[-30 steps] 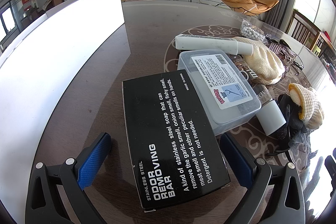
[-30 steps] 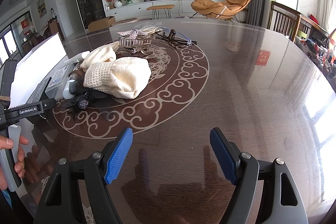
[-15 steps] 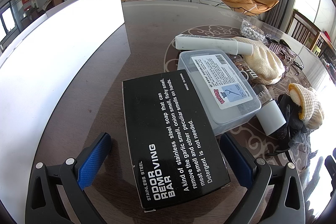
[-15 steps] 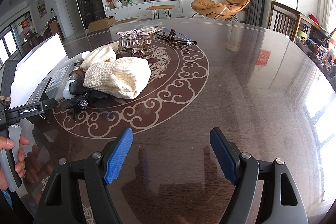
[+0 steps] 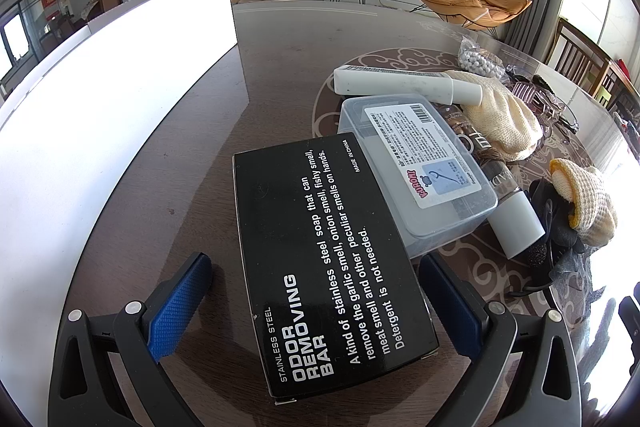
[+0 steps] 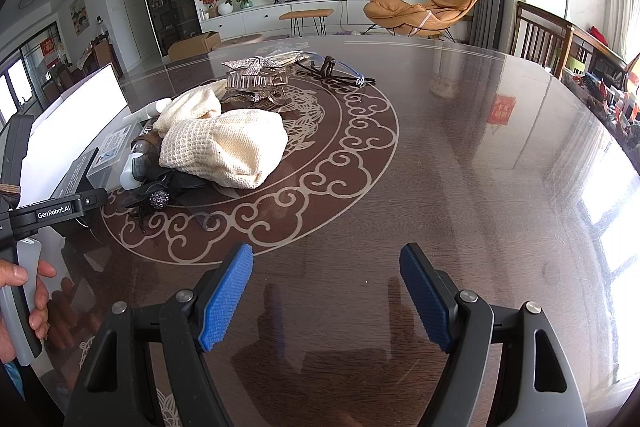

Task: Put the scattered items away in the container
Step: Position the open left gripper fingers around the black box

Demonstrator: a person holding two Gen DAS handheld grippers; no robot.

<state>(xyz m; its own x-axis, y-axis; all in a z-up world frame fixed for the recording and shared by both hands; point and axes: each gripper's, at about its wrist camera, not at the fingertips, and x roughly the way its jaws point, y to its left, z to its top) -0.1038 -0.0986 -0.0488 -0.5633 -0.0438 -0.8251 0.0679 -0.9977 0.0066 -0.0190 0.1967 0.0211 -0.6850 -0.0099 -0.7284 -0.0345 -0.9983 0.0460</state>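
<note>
A black box [image 5: 332,263] printed "ODOR REMOVING BAR" lies flat on the dark table between the fingers of my open left gripper [image 5: 316,301]; neither pad touches it. Beside it lie a clear plastic case [image 5: 416,167], a white tube [image 5: 404,85], a white-capped bottle [image 5: 516,223], cream knit cloths [image 5: 504,123] and a black hair accessory [image 5: 556,231]. The white container [image 5: 112,99] stands at the left. My right gripper [image 6: 326,297] is open and empty over bare table, with the cream cloth pile [image 6: 228,147], hair clips [image 6: 252,79] and glasses [image 6: 340,69] ahead to the left.
A bag of white beads [image 5: 476,61] and clear glasses [image 5: 560,111] lie at the far side of the pile. The left gripper's handle and the hand holding it [image 6: 24,275] show at the right wrist view's left edge. Chairs [image 6: 540,39] stand beyond the table's right rim.
</note>
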